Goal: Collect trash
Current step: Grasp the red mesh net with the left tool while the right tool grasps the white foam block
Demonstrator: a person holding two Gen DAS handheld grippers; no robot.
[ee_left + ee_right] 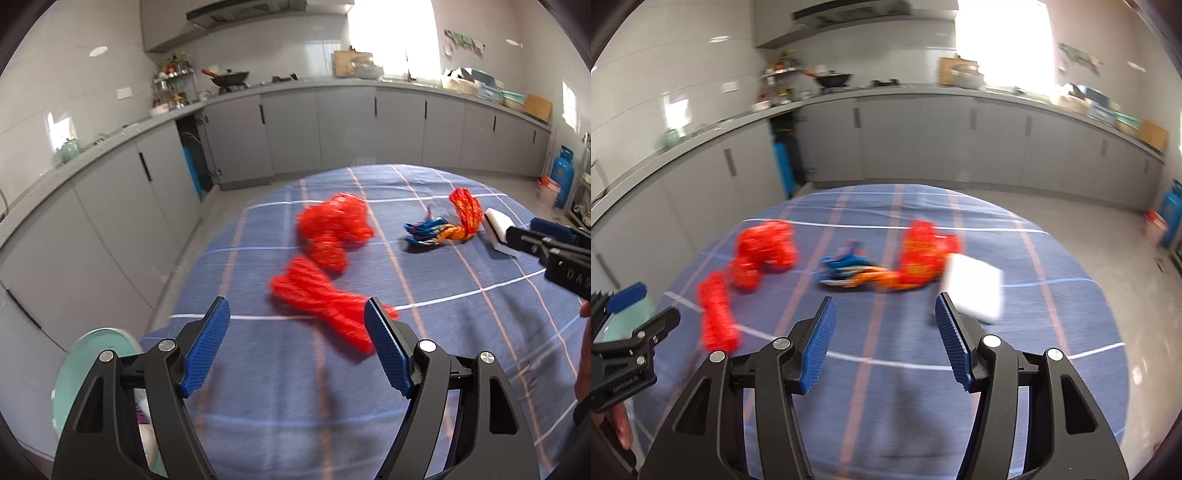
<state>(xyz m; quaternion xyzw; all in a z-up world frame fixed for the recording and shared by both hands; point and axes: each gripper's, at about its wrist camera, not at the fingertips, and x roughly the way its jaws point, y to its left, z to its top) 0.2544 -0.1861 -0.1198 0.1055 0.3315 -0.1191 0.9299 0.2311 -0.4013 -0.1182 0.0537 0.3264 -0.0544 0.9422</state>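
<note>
Trash lies on a round table with a blue checked cloth (pixel 443 369). A crumpled red wrapper (pixel 334 230) (pixel 764 249) lies mid-table. A second, long red wrapper (pixel 325 301) (pixel 716 314) lies nearer. A blue-and-orange wrapper (pixel 447 225) (pixel 886 264) lies further right. A white block (pixel 498 230) (pixel 975 290) lies beside it. My left gripper (pixel 297 332) is open and empty, just short of the long red wrapper. My right gripper (pixel 884 325) is open and empty above the cloth, its right finger close to the white block. The frames are blurred.
A pale green round bin (pixel 92 369) (pixel 628 325) stands at the table's left edge. Grey kitchen cabinets (pixel 332 129) and a worktop run behind. A blue gas cylinder (pixel 563 173) stands on the floor at the right.
</note>
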